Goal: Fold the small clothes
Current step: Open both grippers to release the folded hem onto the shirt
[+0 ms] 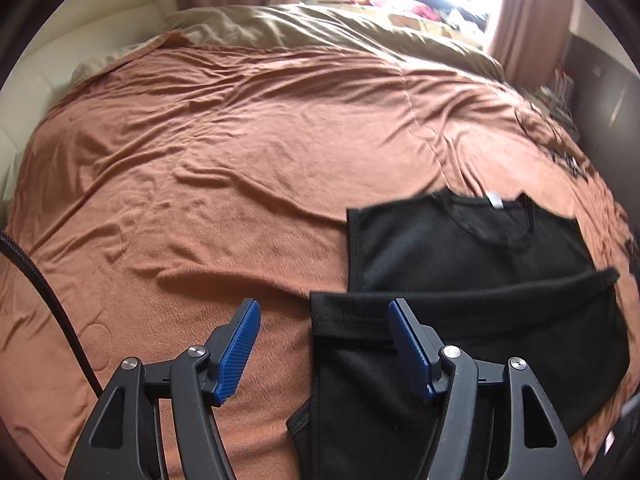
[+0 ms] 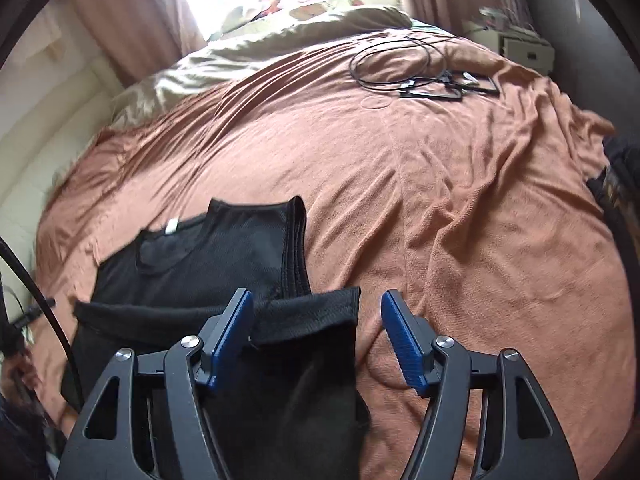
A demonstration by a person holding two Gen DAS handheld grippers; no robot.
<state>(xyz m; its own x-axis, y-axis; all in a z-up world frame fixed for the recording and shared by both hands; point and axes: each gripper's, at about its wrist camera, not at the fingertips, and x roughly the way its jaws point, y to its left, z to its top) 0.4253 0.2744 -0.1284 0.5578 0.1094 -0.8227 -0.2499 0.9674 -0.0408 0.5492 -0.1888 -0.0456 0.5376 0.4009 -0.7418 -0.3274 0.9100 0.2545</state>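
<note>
A black T-shirt (image 1: 460,248) lies part-folded on a bed, on a rust-brown blanket (image 1: 224,152), w/ the neck and its white label (image 1: 495,201) at the far end and the lower part doubled up toward the middle, as two hand-held grippers hang over its near end. The left hand-held gripper (image 1: 324,344) is spread wide, holding nothing, one blue pad over bare blanket and the other over the shirt's folded left edge. The right hand-held gripper (image 2: 318,340) is likewise wide and empty, straddling the fold's right corner; whether either pad touches cloth can't be told.

The shirt (image 2: 224,248) looks like thin sports mesh: light, limp, no stiffness, prob. a bit slick, so layers may slide apart if pinched unevenly. Best hold, by this view, is at the two outer corners of the doubled edge, catching both layers near the hem stitching, where cloth is thicker and grips better. The plush blanket may drag on the fabric, so lift, don't slide. A coil of black cable (image 2: 404,64) sits well apart, far right.
</note>
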